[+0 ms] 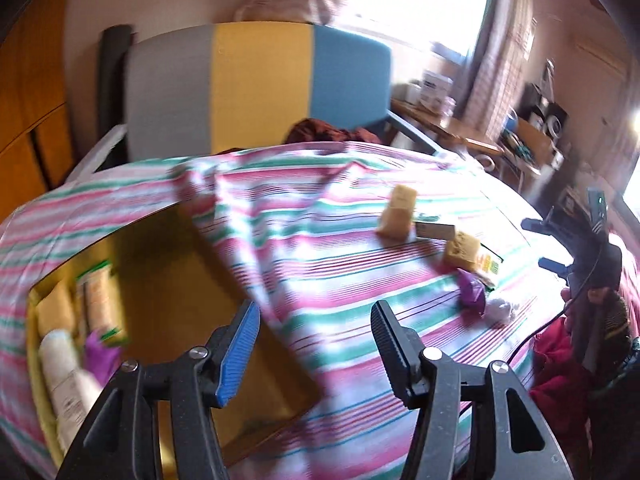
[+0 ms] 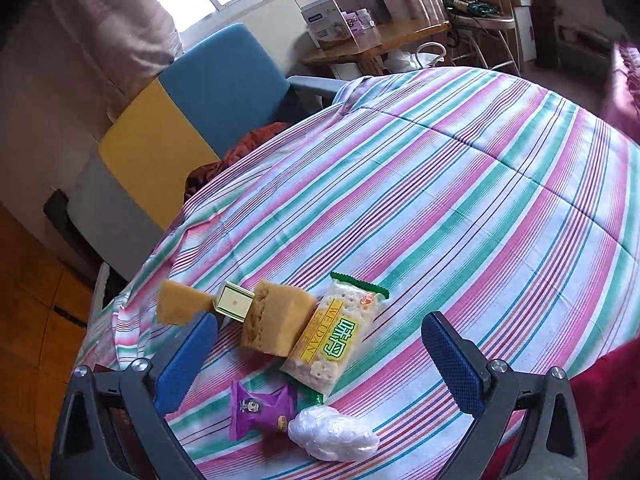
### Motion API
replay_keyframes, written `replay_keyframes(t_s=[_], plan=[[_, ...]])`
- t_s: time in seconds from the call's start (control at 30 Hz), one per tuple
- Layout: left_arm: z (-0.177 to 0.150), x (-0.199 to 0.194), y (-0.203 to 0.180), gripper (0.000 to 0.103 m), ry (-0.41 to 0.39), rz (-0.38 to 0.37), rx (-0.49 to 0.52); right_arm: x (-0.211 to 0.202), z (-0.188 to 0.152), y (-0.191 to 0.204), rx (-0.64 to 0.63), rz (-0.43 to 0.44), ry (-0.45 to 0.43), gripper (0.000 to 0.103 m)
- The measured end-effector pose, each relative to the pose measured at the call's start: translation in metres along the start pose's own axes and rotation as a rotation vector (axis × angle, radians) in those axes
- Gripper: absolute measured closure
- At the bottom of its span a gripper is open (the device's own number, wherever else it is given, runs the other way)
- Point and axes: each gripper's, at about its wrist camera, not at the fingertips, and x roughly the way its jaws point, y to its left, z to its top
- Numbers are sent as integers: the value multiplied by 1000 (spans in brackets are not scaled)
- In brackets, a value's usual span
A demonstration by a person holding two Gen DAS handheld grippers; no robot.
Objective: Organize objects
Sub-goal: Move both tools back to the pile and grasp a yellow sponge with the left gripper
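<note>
Pink, green and white striped cloth point(image 2: 460, 200); purple packet point(image 2: 260, 410); yellow sponges point(image 2: 280, 320); yellow box point(image 1: 180, 280).

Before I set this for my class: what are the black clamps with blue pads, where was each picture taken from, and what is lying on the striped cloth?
They are hand-held grippers, one in each of a person's hands, each carrying a camera that looks along its two fingers. One picture comes from the left gripper, the other from the right gripper. Both are open and hold nothing.

On the striped cloth lie two yellow sponges, a small gold-edged box between them, a cracker packet, a purple snack packet and a crumpled clear bag.

The left view also shows a yellow box already holding packets and a white bottle.
</note>
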Motion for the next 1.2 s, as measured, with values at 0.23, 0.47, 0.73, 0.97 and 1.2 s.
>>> replay_keyframes(t_s=[0.23,0.47,0.73,0.97,1.2], plan=[[27,52,-44,45,56,-59,61,3,-2,-1,29,63,19,0],[52,111,-72,45,112,-126,114,6,-7,-3,43,110,58,0],[79,159,-96,45,115,-142,169,11,-8,-3,49,149,86,0],[100,210,-106,45,146,-159,141,15,-10,0,44,169,111,0],[93,231,-96,61,148,-175,64,18,-10,-1,43,157,118,0]])
